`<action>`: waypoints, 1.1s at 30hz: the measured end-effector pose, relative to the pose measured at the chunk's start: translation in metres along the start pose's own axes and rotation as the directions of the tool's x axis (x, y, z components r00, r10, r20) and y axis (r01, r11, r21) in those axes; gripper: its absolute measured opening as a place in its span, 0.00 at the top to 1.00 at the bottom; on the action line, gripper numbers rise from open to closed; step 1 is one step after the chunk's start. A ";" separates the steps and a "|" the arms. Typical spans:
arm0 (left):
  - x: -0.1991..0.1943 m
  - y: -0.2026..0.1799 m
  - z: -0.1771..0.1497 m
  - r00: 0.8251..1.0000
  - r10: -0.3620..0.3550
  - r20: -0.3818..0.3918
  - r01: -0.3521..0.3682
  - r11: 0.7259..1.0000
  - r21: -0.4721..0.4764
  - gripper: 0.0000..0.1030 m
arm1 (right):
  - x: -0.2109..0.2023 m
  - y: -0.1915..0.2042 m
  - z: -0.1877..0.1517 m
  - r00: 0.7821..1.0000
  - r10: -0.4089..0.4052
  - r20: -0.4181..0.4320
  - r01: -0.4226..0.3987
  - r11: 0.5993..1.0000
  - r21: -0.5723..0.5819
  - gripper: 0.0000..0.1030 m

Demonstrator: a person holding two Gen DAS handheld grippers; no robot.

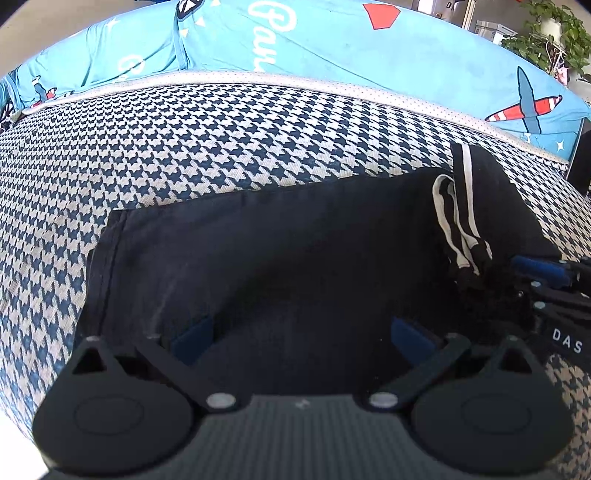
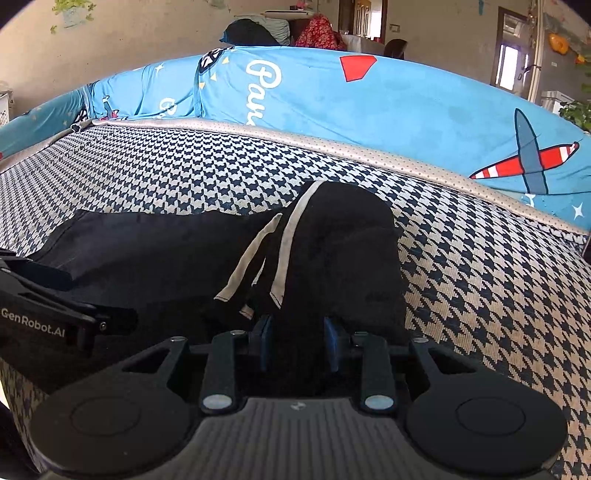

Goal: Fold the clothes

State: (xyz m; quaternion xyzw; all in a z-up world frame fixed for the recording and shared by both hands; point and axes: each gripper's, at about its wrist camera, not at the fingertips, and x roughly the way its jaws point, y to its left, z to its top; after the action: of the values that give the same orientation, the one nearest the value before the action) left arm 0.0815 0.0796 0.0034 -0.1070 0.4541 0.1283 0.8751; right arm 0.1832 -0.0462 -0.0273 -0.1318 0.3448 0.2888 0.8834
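Note:
A black garment [image 1: 280,251] with white stripes [image 1: 461,221] lies on a houndstooth-patterned cushion [image 1: 184,147]. Its left part is spread flat, while its right end is bunched up into a mound [image 2: 343,236]. My left gripper [image 1: 301,338] hovers open over the flat near part, its blue pads [image 1: 192,338] wide apart with nothing pinched. My right gripper [image 2: 297,332] is shut on the bunched right end, with dark cloth filling the gap between its blue pads [image 2: 264,334]. In the left wrist view the right gripper [image 1: 532,275] shows at the right edge. The left gripper's body [image 2: 55,306] appears at the left of the right wrist view.
A blue printed cover [image 1: 369,55] with red planes rises behind the cushion, past a grey dotted trim [image 1: 258,79]. Bare houndstooth surface [image 2: 480,280] lies right of the garment. Potted plants [image 1: 554,33] and a doorway [image 2: 511,62] are far behind.

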 end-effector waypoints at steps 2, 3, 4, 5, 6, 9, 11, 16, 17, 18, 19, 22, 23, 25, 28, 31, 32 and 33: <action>-0.001 0.000 0.000 1.000 -0.001 0.000 0.001 1.000 -0.003 0.00 | -0.005 -0.002 0.003 1.000 0.005 0.012 -0.005 1.000 0.020 0.72; -0.001 0.000 0.000 1.000 -0.004 0.000 0.004 1.000 -0.004 0.00 | -0.009 -0.004 0.005 1.000 0.009 0.023 -0.010 0.999 0.036 0.72; -0.002 0.000 0.000 1.000 -0.006 0.000 0.006 1.000 -0.003 0.00 | -0.013 -0.006 0.008 0.999 0.013 0.046 -0.016 0.998 0.057 0.72; -0.002 0.001 -0.001 1.000 -0.006 -0.001 0.006 1.000 -0.001 0.00 | -0.016 -0.007 0.010 0.998 0.012 0.069 -0.017 0.997 0.071 0.72; -0.002 0.001 -0.001 1.000 -0.006 -0.001 0.006 1.000 0.001 0.00 | -0.019 -0.009 0.013 0.996 0.010 0.090 -0.017 0.996 0.084 0.72; -0.002 0.001 -0.001 1.000 -0.002 -0.002 0.002 1.000 0.007 0.00 | -0.018 -0.014 0.021 0.993 -0.019 0.120 0.005 0.993 0.115 0.72; -0.001 0.002 -0.001 1.000 0.001 -0.003 -0.001 1.000 0.007 0.00 | -0.014 -0.017 0.026 0.992 -0.035 0.125 0.018 0.990 0.138 0.72; -0.001 0.003 -0.001 1.000 0.005 -0.008 -0.005 1.000 0.015 0.00 | 0.001 -0.014 0.031 0.991 -0.060 0.116 0.040 0.985 0.167 0.72; 0.000 0.003 -0.001 1.000 0.006 -0.009 -0.006 1.000 0.019 0.00 | 0.004 -0.013 0.032 0.992 -0.064 0.113 0.044 0.985 0.169 0.71; 0.000 0.002 -0.001 1.000 0.007 -0.010 -0.007 1.000 0.024 0.00 | 0.008 -0.012 0.033 0.992 -0.067 0.102 0.049 0.984 0.173 0.70; 0.000 0.003 -0.001 1.000 0.009 -0.011 -0.008 1.000 0.029 0.00 | 0.013 -0.011 0.034 0.993 -0.071 0.091 0.055 0.983 0.176 0.68; 0.001 0.004 -0.002 1.000 0.010 -0.013 -0.009 0.999 0.040 0.00 | 0.031 -0.012 0.034 0.996 -0.087 0.036 0.078 0.977 0.198 0.67; 0.000 0.005 -0.002 1.000 0.010 -0.013 -0.009 0.999 0.042 0.00 | 0.035 -0.013 0.033 0.996 -0.090 0.027 0.082 0.974 0.211 0.66; 0.000 0.008 -0.002 1.000 0.011 -0.014 -0.011 0.999 0.042 0.00 | 0.040 -0.014 0.034 0.995 -0.094 0.018 0.087 0.967 0.238 0.66; 0.000 0.013 -0.002 1.000 0.014 -0.015 -0.013 0.999 0.036 0.00 | 0.044 -0.014 0.035 0.994 -0.106 0.013 0.099 0.961 0.259 0.65; 0.000 0.017 -0.002 1.000 0.014 -0.015 -0.014 1.000 0.029 0.00 | 0.047 -0.011 0.035 0.993 -0.120 0.012 0.114 0.962 0.247 0.64; 0.000 0.017 -0.002 1.000 0.014 -0.015 -0.014 1.000 0.025 0.00 | 0.047 -0.010 0.035 0.992 -0.124 0.012 0.117 0.963 0.243 0.64; 0.000 0.018 -0.001 1.000 0.014 -0.014 -0.014 1.000 0.023 0.00 | 0.046 -0.010 0.036 0.992 -0.125 0.014 0.118 0.962 0.246 0.64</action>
State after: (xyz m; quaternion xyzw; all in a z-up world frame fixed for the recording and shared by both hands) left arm 0.0746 0.0963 0.0012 -0.0950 0.4626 0.1285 0.8720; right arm 0.2355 -0.0194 -0.0325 -0.0386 0.3559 0.1915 0.9139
